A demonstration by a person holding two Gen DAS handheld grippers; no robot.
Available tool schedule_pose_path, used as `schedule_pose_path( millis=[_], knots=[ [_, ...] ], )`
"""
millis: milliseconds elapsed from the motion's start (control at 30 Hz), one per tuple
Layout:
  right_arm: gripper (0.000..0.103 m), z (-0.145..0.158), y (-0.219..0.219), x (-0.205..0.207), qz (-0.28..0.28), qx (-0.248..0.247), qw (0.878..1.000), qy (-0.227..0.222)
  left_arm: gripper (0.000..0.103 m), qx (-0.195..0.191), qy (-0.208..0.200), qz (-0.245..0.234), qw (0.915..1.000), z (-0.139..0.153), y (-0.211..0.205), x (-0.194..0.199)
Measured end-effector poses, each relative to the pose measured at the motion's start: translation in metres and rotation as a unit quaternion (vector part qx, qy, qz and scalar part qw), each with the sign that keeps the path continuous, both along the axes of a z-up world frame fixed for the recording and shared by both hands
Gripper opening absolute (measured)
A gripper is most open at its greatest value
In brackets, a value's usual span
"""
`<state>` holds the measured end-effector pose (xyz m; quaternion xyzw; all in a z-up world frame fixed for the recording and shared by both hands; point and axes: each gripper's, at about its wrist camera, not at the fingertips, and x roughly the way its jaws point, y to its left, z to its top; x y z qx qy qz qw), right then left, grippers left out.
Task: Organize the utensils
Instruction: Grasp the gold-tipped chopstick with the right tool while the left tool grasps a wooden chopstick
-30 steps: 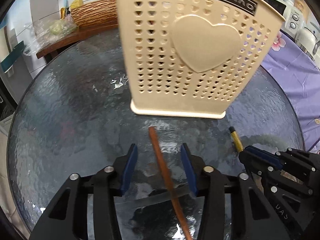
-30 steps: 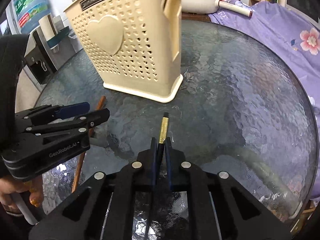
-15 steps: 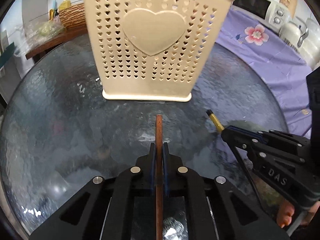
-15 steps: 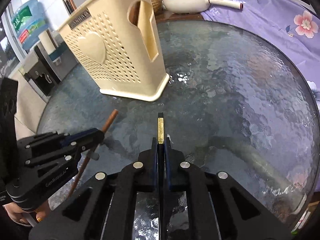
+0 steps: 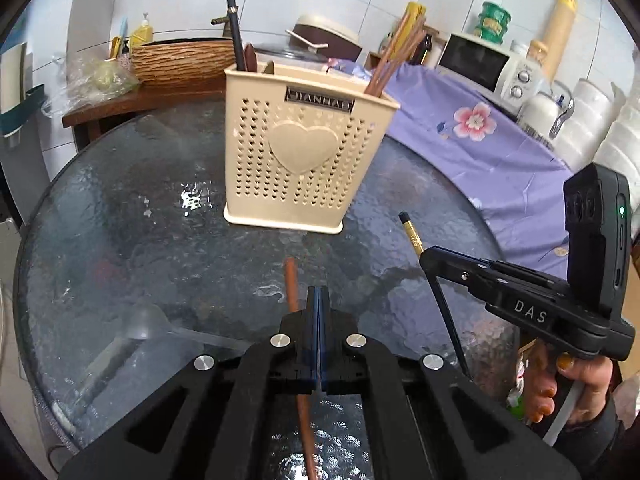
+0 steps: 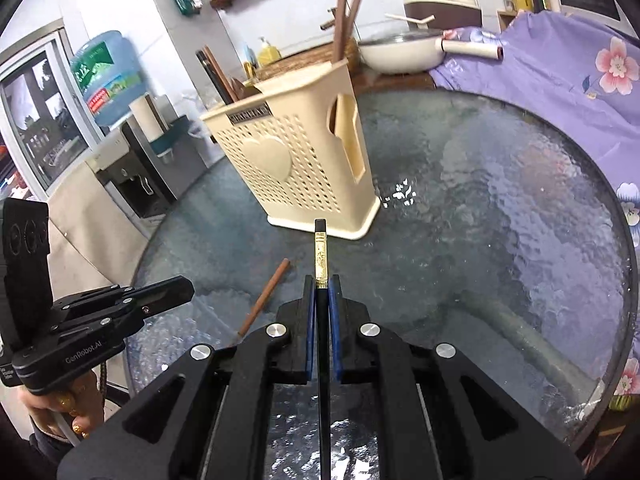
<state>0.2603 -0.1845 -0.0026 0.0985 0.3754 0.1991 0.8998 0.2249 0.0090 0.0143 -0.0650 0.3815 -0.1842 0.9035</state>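
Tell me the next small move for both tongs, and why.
Probably carry both chopsticks up over the cream holder. The left tongs pinch the brown chopstick, the right tongs the black, gold-banded one, both short of the holder's rim.

Round glass tabletop (image 5: 120, 240). Beyond its far edge: wicker basket (image 5: 180, 60), lidded white pan (image 6: 400, 54). To its right: purple floral cloth (image 5: 480, 152), white microwave (image 5: 484, 66). To its left: water dispenser bottle (image 6: 106, 76).
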Motion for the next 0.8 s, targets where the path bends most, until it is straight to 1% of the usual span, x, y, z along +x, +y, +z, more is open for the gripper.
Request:
schedule_pose_path(
  millis=[133,167,200,233,267,333,367,400,467,500,567,633,667,700,733,767,800],
  knots=[
    [0.007,0.004,0.003,-0.004,0.002,-0.007,1.000,-0.003,0.000,0.003,-0.005,0.001,1.0000,0.007,0.003,0.003],
    [0.007,0.005,0.004,-0.004,-0.001,-0.011,1.000,-0.003,0.000,0.006,-0.006,0.004,1.0000,0.007,0.003,0.005],
    [0.007,0.005,0.003,-0.005,-0.005,-0.014,1.000,-0.004,0.001,0.017,-0.007,0.011,0.9998,0.006,0.001,0.009],
    [0.007,0.005,0.002,-0.005,-0.007,-0.014,1.000,-0.004,0.011,0.035,-0.006,0.017,0.9992,0.004,-0.002,0.013],
    [0.007,0.005,0.001,-0.005,-0.007,-0.010,1.000,-0.002,0.030,0.048,-0.004,0.022,0.9986,0.001,-0.004,0.018],
    [0.007,0.004,0.000,-0.005,-0.008,-0.007,1.000,0.000,0.055,0.064,0.000,0.022,0.9977,-0.006,-0.005,0.022],
    [0.007,0.004,-0.001,-0.005,-0.008,-0.008,1.000,0.000,0.055,0.073,0.000,0.021,0.9971,-0.009,-0.008,0.026],
    [0.007,0.004,-0.001,-0.006,-0.009,-0.008,1.000,-0.001,0.055,0.092,0.005,0.026,0.9954,-0.015,-0.012,0.033],
    [0.007,0.003,-0.002,-0.005,-0.012,-0.008,1.000,-0.001,0.054,0.118,0.018,0.020,0.9926,-0.028,-0.018,0.044],
    [0.007,0.003,-0.003,-0.005,-0.013,-0.008,1.000,-0.001,0.053,0.123,0.027,0.018,0.9919,-0.034,-0.020,0.048],
    [0.008,0.003,-0.005,-0.003,-0.016,-0.006,1.000,0.001,0.044,0.129,0.053,0.011,0.9902,-0.050,-0.025,0.059],
    [0.007,0.002,-0.007,-0.002,-0.018,-0.006,1.000,0.002,0.042,0.133,0.064,0.013,0.9889,-0.059,-0.027,0.066],
    [0.008,0.001,-0.008,-0.001,-0.018,-0.006,1.000,0.003,0.038,0.138,0.066,0.012,0.9882,-0.062,-0.029,0.069],
    [0.007,0.001,-0.008,-0.001,-0.018,-0.006,1.000,0.003,0.037,0.145,0.062,0.012,0.9873,-0.065,-0.031,0.071],
    [0.007,0.001,-0.008,-0.001,-0.019,-0.006,1.000,0.003,0.030,0.154,0.057,0.015,0.9864,-0.066,-0.032,0.071],
    [0.008,0.001,-0.009,-0.001,-0.020,-0.006,1.000,0.004,0.021,0.155,0.054,0.013,0.9863,-0.066,-0.033,0.071],
    [0.008,0.000,-0.009,-0.001,-0.020,-0.005,1.000,0.005,0.016,0.154,0.053,0.006,0.9866,-0.066,-0.036,0.070]
  ],
)
